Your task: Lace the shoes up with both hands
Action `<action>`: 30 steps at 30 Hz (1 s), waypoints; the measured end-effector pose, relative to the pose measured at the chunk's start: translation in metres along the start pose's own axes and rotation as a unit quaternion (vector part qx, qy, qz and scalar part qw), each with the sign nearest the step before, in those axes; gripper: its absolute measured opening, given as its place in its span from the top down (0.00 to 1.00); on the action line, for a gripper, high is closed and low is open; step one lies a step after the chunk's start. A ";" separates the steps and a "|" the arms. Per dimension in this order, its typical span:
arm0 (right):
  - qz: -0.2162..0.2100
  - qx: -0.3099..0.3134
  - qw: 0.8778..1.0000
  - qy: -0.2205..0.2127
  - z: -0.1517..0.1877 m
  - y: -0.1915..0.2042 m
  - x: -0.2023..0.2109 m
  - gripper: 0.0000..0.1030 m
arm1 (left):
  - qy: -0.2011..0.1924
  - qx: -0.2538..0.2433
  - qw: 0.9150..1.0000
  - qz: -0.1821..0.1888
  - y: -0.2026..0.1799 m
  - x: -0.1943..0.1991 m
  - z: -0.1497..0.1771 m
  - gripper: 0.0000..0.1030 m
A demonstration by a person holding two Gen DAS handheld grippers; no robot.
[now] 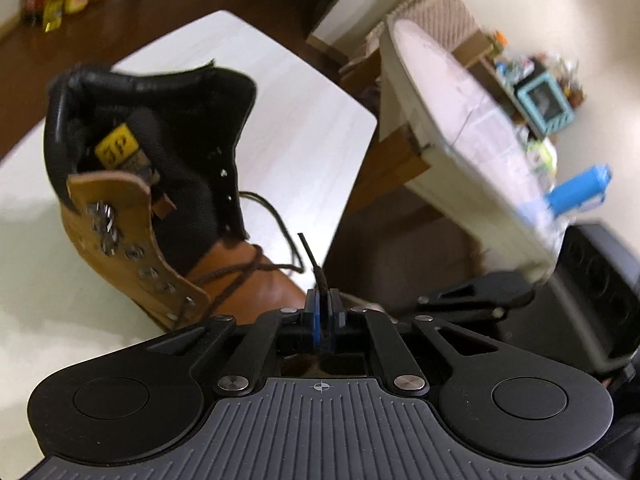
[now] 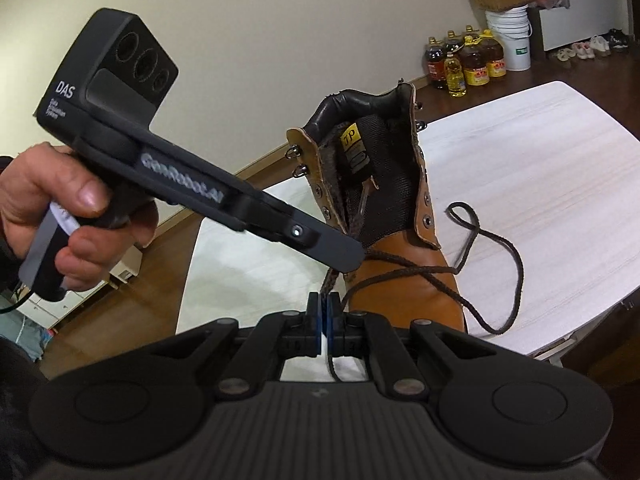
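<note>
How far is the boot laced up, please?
Barely: the lace crosses only at the lowest eyelets of the boot; the upper eyelets and hooks stand empty.

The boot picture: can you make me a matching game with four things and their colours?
Things:
1. boot toe
2. shoelace
3. tongue label
4. bucket

Colours:
A. white
B. dark brown
C. tan
D. yellow

Pairs: 1-C, 2-B, 3-D, 4-A
</note>
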State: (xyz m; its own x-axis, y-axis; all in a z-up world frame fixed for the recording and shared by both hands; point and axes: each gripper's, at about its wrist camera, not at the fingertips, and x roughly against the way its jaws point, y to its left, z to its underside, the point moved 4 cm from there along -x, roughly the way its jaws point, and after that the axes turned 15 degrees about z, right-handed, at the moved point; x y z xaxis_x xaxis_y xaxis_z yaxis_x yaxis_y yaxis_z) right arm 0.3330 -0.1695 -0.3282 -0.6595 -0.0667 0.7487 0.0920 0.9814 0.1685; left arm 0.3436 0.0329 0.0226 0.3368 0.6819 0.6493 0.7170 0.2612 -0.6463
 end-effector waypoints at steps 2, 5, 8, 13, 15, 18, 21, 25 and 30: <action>0.000 -0.008 1.000 0.011 0.000 -0.005 -0.003 0.91 | 0.011 -0.050 0.997 -0.053 -0.005 0.000 -0.002 0.97; 0.045 -0.027 0.999 0.015 -0.003 -0.022 -0.010 0.87 | 0.039 -0.113 0.984 -0.131 -0.009 -0.004 -0.004 0.97; 0.100 -0.019 0.995 0.004 -0.013 -0.031 -0.023 0.86 | 0.073 -0.147 0.971 -0.174 -0.007 -0.018 -0.007 0.97; 0.153 0.089 0.984 -0.035 -0.026 -0.013 -0.061 0.86 | 0.130 -0.190 0.948 -0.218 -0.007 -0.042 -0.012 0.97; 0.160 0.125 0.978 -0.037 -0.024 -0.007 -0.072 0.86 | 0.145 -0.199 0.943 -0.222 -0.006 -0.047 -0.011 0.97; 0.172 0.160 0.971 -0.043 -0.020 -0.003 -0.086 0.86 | 0.167 -0.212 0.935 -0.229 -0.003 -0.055 -0.010 0.97; 0.178 0.150 0.971 -0.050 -0.020 -0.009 -0.095 0.86 | 0.186 -0.227 0.927 -0.235 -0.002 -0.064 -0.013 0.97; 0.148 0.086 0.984 -0.054 -0.020 -0.026 -0.093 0.86 | 0.209 -0.238 0.919 -0.236 -0.002 -0.075 -0.018 0.97; 0.111 -0.012 0.992 -0.054 -0.018 -0.051 -0.083 0.86 | 0.242 -0.251 0.906 -0.241 0.001 -0.087 -0.020 0.97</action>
State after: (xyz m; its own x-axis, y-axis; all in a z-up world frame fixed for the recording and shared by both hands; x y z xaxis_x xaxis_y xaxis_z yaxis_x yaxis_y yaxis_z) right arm 0.3967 -0.2170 -0.3872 -0.6970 0.1718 0.6962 0.2603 0.9653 0.0224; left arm 0.3270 -0.0400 -0.0267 0.0512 0.1607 0.9857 0.9982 0.0237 -0.0557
